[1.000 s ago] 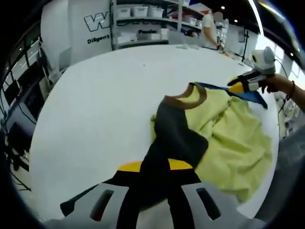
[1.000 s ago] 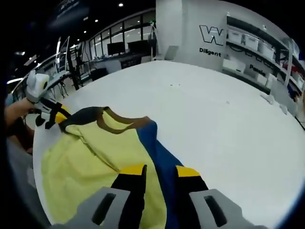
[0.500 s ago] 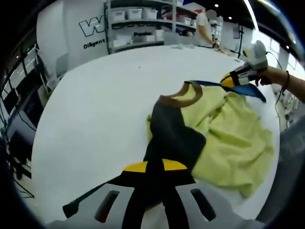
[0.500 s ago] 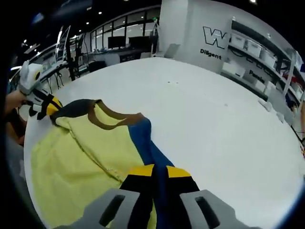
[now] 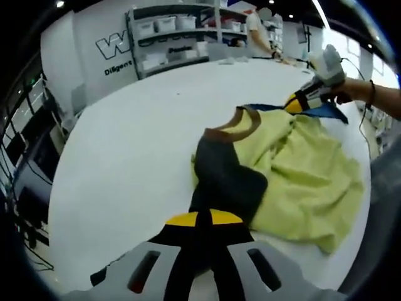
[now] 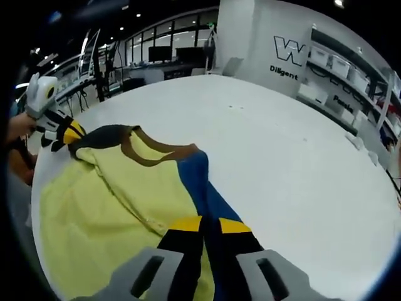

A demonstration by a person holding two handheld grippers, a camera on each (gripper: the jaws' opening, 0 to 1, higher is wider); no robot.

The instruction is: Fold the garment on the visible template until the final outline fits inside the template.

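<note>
- Garment (image 5: 294, 169), yellow with a brown collar, one dark sleeve and one blue sleeve, lies crumpled on the white tabletop (image 5: 131, 144).
- Left gripper (image 5: 203, 219): jaws pinch the dark sleeve (image 5: 225, 179).
- Right gripper (image 6: 210, 224): jaws pinch the blue sleeve (image 6: 200, 182).

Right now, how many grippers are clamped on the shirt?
2. The left gripper grips the dark sleeve; the right gripper grips the blue sleeve at the shirt's opposite side.
</note>
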